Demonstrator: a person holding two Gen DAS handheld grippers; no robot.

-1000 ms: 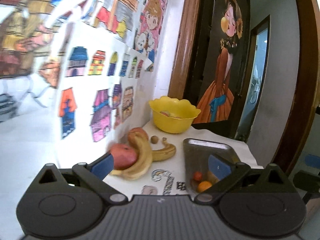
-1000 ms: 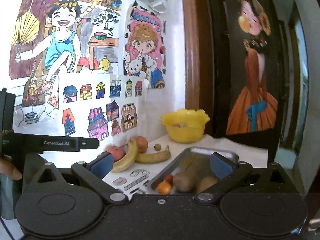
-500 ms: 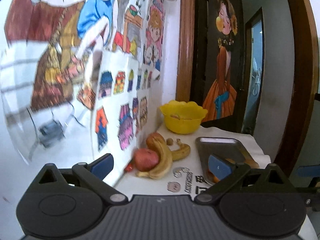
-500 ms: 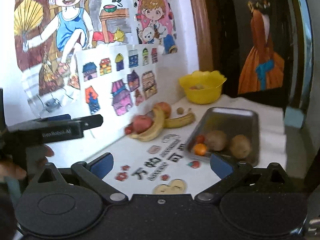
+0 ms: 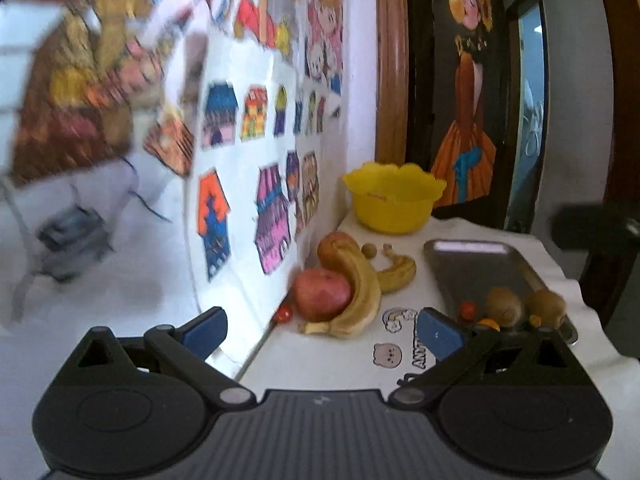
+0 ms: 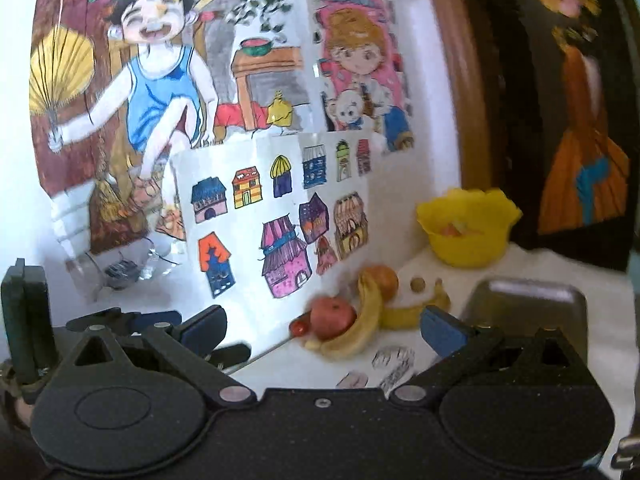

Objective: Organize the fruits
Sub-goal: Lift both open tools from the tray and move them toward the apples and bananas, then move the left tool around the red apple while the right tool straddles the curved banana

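1. While both the left gripper [image 5: 322, 326] and right gripper [image 6: 322, 326] hang short of the fruit with fingers spread wide and empty, nothing is secured; the red apple [image 5: 323, 294] leans against a big banana [image 5: 360, 292] by the wall, near the bench [image 5: 332, 360] edge
2. Nudging the apple could roll it, or the cherry tomato [image 5: 283, 312] beside it, off the bench
3. The metal tray [image 5: 472, 266] holds kiwis [image 5: 504, 306] crowded at its near end; a hasty drop may scatter them
4. The yellow bowl [image 5: 394, 204] stands farthest, so reaching over risks dragging the small banana [image 5: 398, 272]

Right gripper [image 6: 323, 326] gapes empty before 2 bananas [image 6: 362, 320].
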